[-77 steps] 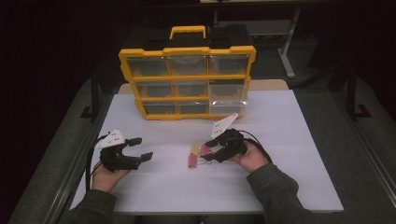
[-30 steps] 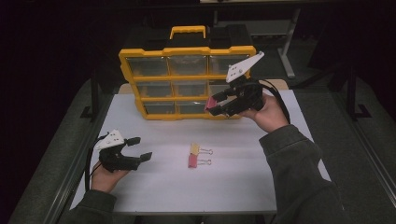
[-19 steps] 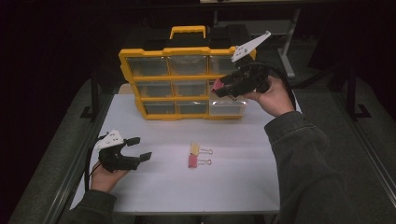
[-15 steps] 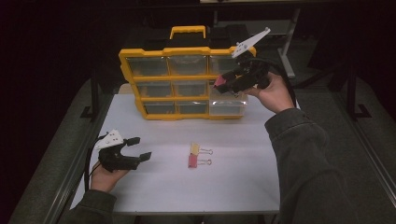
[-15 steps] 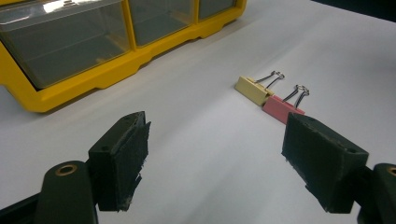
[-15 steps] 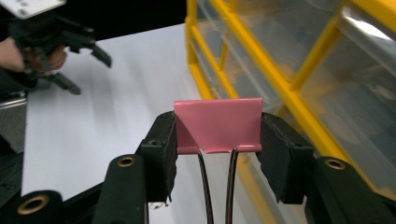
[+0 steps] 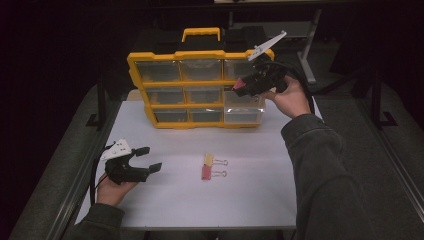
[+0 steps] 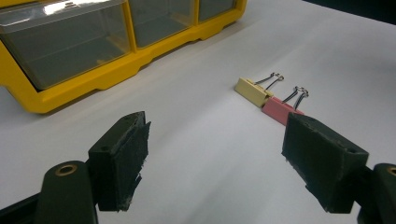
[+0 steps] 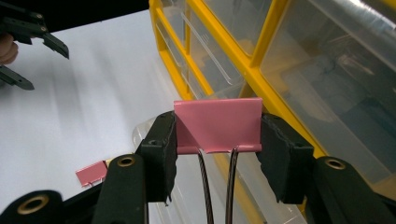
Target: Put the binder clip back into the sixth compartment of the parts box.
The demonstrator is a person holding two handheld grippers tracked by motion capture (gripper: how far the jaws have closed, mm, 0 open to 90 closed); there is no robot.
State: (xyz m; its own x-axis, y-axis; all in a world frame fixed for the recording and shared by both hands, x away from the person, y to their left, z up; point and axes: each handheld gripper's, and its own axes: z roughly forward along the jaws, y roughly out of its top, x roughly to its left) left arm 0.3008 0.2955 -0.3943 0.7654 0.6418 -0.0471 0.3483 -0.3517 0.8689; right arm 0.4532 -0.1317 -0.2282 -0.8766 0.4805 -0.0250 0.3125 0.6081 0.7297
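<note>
Step in hand: you are carrying a pink binder clip (image 9: 217, 125) to the yellow drawer organizer (image 7: 200, 55); it looks like sorting clips into drawers.
Right gripper (image 7: 239, 88): upper right of the high view, in front of the organizer's right column; its fingers (image 9: 161, 149) pinch the pink binder clip by its two sides, wire handles pointing back toward you.
Open drawer (image 7: 243, 107): lower right of the organizer, pulled out just below the held clip.
Left gripper (image 7: 148, 159): lower left of the high view, resting on the white tabletop (image 7: 260, 200), fingers (image 8: 122, 161) spread wide with nothing between them.
Clips left: a cream binder clip (image 7: 208, 159) and a red binder clip (image 7: 206, 173) lie touching near the frame's centre.
Next move: likely bring the clip over the open drawer, then spread your fingers to drop it inside the walls.
</note>
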